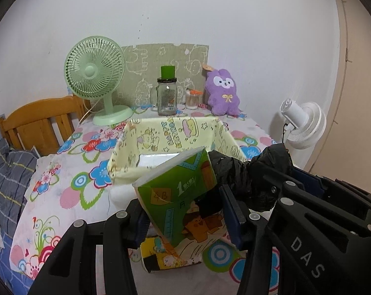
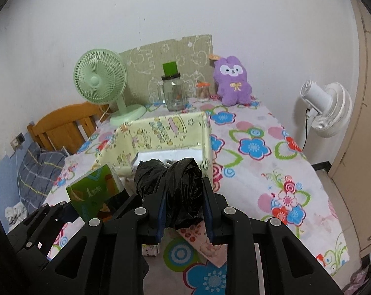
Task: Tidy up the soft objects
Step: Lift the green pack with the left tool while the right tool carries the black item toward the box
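Observation:
My left gripper (image 1: 185,216) is shut on a green tissue pack (image 1: 183,196), held tilted just in front of the pale yellow fabric storage box (image 1: 128,145). My right gripper (image 2: 185,211) is shut on a roll of black plastic bags (image 2: 180,191), held at the near rim of the same box (image 2: 205,135). The tissue pack also shows in the right wrist view (image 2: 94,191), and the black roll in the left wrist view (image 1: 256,177). The box bottom shows a white reflective patch. A purple plush rabbit (image 1: 222,91) sits at the back of the table.
On the floral tablecloth (image 2: 271,172) stand a green desk fan (image 1: 96,81), a glass jar with a green lid (image 1: 167,95) and a cotton swab tub (image 1: 192,99). A white fan (image 2: 325,108) stands off the right edge. A small yellow printed pack (image 1: 170,258) lies below my left gripper. A wooden bed headboard (image 1: 37,123) is at left.

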Available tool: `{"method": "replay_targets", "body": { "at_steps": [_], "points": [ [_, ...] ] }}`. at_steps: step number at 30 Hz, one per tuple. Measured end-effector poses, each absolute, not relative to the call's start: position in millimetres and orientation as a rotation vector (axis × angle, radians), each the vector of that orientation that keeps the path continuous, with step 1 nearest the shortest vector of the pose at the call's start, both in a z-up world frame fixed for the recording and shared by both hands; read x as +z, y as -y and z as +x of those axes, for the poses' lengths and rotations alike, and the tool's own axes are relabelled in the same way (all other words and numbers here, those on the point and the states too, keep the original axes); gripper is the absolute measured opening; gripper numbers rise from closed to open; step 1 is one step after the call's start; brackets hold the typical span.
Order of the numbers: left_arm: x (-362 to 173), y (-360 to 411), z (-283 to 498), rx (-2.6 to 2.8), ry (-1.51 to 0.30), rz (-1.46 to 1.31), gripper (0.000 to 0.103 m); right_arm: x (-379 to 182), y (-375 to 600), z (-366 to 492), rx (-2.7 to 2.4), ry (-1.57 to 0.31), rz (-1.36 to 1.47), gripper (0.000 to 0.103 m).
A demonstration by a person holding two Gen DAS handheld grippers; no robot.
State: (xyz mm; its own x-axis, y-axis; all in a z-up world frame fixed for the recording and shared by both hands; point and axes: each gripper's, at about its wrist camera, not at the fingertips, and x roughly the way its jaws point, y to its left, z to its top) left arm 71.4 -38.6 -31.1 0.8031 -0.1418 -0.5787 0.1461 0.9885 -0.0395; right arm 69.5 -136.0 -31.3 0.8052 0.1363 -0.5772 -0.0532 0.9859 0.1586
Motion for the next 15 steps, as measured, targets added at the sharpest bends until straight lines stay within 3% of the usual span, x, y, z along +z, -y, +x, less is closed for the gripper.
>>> {"method": "replay_targets", "body": {
  "at_steps": [15],
  "points": [
    [-0.9,37.8,77.8,-0.158,-0.601,0.005,0.053,1.7,133.3,70.0,0.108,-0.576,0.130,0.029]
  ]
}}
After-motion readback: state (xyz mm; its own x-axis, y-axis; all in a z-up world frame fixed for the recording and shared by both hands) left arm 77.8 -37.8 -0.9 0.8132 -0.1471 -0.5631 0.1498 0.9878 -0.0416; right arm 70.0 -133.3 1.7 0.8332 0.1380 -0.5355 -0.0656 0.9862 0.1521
